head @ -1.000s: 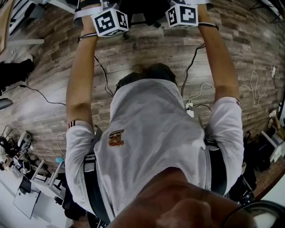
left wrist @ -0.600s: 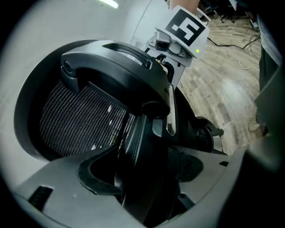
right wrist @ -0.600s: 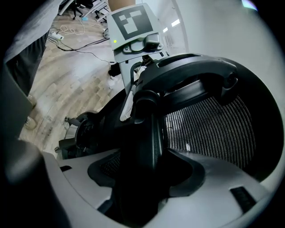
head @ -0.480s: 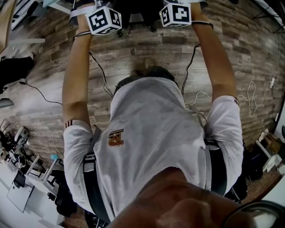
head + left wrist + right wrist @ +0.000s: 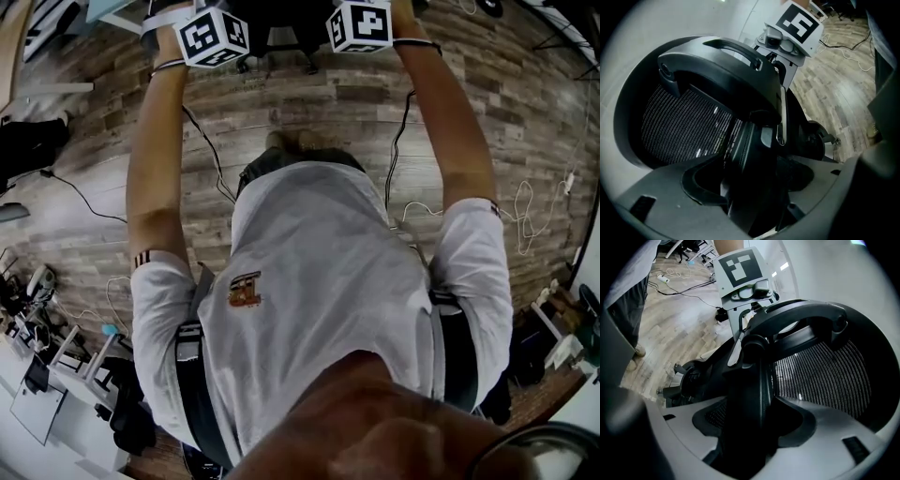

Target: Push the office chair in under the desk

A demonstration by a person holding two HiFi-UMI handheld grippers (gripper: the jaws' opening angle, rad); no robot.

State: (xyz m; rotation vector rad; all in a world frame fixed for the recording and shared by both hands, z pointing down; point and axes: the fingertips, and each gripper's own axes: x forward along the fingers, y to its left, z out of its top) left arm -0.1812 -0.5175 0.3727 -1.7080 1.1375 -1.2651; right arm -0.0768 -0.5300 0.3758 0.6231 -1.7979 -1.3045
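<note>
The black office chair point(image 5: 286, 23) shows only as a dark shape at the top edge of the head view, between the two marker cubes. My left gripper point(image 5: 754, 187) is shut on the rim of the chair's back, with the mesh point(image 5: 679, 126) to its left. My right gripper point(image 5: 750, 427) is shut on the same back's other rim, mesh point(image 5: 820, 376) to its right. In the head view I see only the left cube point(image 5: 214, 37) and the right cube point(image 5: 361, 25), on outstretched arms. No desk can be made out.
Wood-plank floor point(image 5: 84, 178) crossed by black cables point(image 5: 211, 155) and white cables point(image 5: 525, 206). Clutter of equipment lies at the lower left point(image 5: 37, 347) and lower right point(image 5: 562, 328). A pale wall point(image 5: 656, 23) stands beyond the chair.
Both cubes and arms have moved toward the top of the head view. The floor has slid back beneath the person, and the chair has gone farther forward.
</note>
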